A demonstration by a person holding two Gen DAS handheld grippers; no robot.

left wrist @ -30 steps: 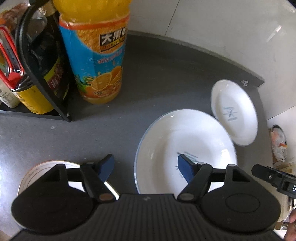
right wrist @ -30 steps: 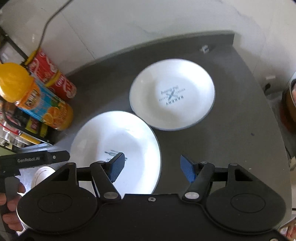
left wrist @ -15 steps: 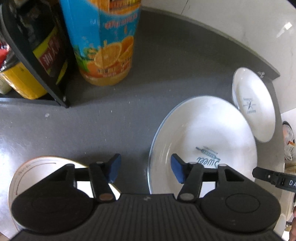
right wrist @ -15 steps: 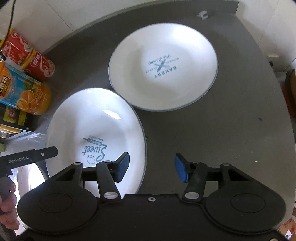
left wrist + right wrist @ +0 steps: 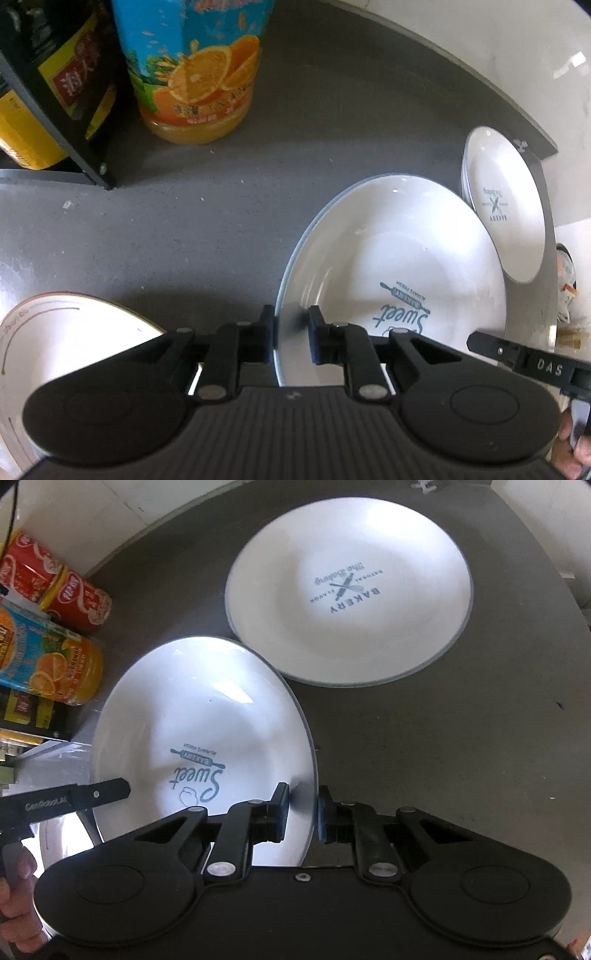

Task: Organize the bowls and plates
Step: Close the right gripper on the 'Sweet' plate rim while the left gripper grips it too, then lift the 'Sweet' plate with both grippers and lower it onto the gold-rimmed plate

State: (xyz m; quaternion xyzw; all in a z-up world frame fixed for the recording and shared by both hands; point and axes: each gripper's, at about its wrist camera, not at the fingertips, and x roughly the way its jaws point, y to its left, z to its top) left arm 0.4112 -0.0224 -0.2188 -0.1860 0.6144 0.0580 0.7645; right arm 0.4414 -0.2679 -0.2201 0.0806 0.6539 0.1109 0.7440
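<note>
A white "Sweet" plate lies on the dark grey counter. My left gripper is shut on its left rim, and my right gripper is shut on its right rim. Beyond it sits a white "Bakery" plate, its edge touching or just under the first plate. A gold-rimmed white plate lies at the lower left of the left wrist view, partly hidden by the gripper body.
An orange juice bottle and a black rack with dark sauce bottles stand at the back left. Two red cans lie by the wall. The counter's right edge drops off. A hand holds the other gripper.
Both grippers moved in toward the "Sweet" plate and went from open to shut on its opposite rims.
</note>
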